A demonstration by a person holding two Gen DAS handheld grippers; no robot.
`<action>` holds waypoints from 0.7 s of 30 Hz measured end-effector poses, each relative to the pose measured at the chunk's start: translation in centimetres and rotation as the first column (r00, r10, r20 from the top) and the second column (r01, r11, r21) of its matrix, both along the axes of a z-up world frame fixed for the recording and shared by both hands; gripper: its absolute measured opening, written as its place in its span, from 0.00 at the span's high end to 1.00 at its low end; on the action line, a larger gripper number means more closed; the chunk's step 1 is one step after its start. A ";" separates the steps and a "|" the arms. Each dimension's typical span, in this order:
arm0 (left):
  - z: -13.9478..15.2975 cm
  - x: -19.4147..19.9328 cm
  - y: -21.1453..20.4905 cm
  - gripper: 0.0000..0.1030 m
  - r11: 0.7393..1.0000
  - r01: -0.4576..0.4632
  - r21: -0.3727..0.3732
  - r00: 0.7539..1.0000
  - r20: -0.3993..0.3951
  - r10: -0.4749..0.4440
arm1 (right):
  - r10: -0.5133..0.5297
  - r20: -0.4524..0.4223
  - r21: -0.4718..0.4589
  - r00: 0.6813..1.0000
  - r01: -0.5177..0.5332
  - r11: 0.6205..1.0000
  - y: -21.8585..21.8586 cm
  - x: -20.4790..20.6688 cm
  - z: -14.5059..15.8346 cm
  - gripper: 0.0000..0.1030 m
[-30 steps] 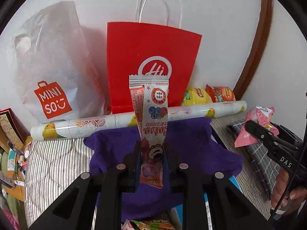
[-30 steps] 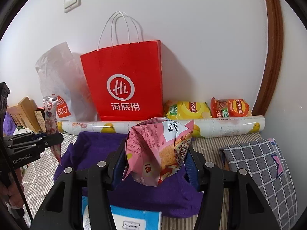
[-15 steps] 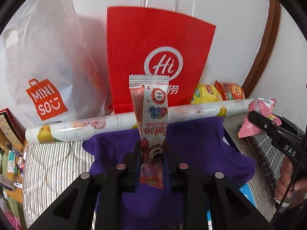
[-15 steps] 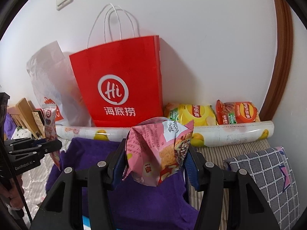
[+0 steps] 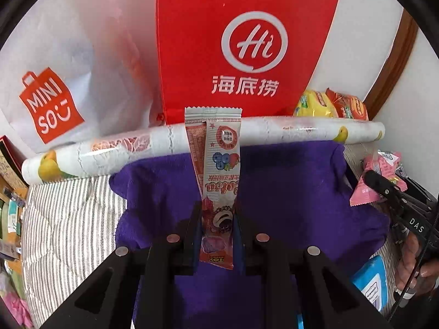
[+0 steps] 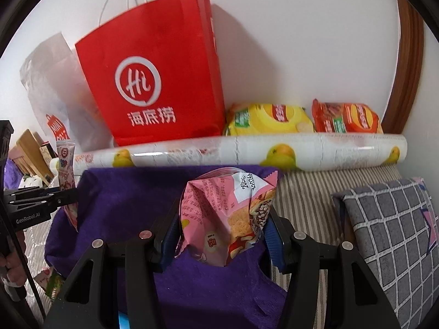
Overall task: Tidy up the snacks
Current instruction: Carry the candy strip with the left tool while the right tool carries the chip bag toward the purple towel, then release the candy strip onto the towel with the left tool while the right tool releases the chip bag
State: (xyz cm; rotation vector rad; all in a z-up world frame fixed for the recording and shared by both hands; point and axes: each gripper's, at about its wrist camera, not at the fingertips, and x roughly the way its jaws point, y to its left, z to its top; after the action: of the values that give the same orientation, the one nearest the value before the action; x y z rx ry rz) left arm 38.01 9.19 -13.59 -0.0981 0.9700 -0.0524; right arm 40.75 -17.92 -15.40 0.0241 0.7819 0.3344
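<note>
Left tool (image 5: 216,213) clamps a slim candy sachet (image 5: 216,175); right tool (image 6: 222,227) grips a pink snack pouch (image 6: 227,213), both above a purple cloth (image 5: 296,189)

Place: a home bedroom is suggested.
Bedding: a striped quilted bedcover (image 5: 68,219) and a grey checked pillow (image 6: 389,235) are seen.
Belongings: a red paper shopping bag (image 6: 153,82) is leaned against the white wall (image 6: 301,41).

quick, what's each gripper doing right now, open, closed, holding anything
Left gripper: closed on the long stick snack packet.
Right gripper: closed on the pink snack bag.
</note>
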 end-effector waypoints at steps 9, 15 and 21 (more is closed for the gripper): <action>-1.7 0.6 -0.2 0.81 1.000 -0.004 -0.012 0.998 -0.056 0.004 | 0.011 -0.051 -0.008 0.999 -0.012 1.000 0.2 0.6 -2.0 0.47; -3.0 1.1 0.1 0.81 0.999 -0.015 -0.041 0.995 -0.101 0.011 | 0.018 -0.077 -0.018 0.997 -0.019 1.000 0.5 0.9 -2.6 0.47; -3.5 1.3 -0.1 0.81 0.999 -0.014 -0.043 0.992 -0.123 0.009 | 0.032 -0.094 -0.042 0.995 -0.036 0.998 1.1 1.0 -3.0 0.47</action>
State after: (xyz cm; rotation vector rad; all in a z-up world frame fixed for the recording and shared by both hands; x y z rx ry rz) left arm 39.30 9.08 -17.11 -0.1490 1.0911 -0.0576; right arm 41.72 -16.84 -18.43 -0.0152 0.8828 0.3505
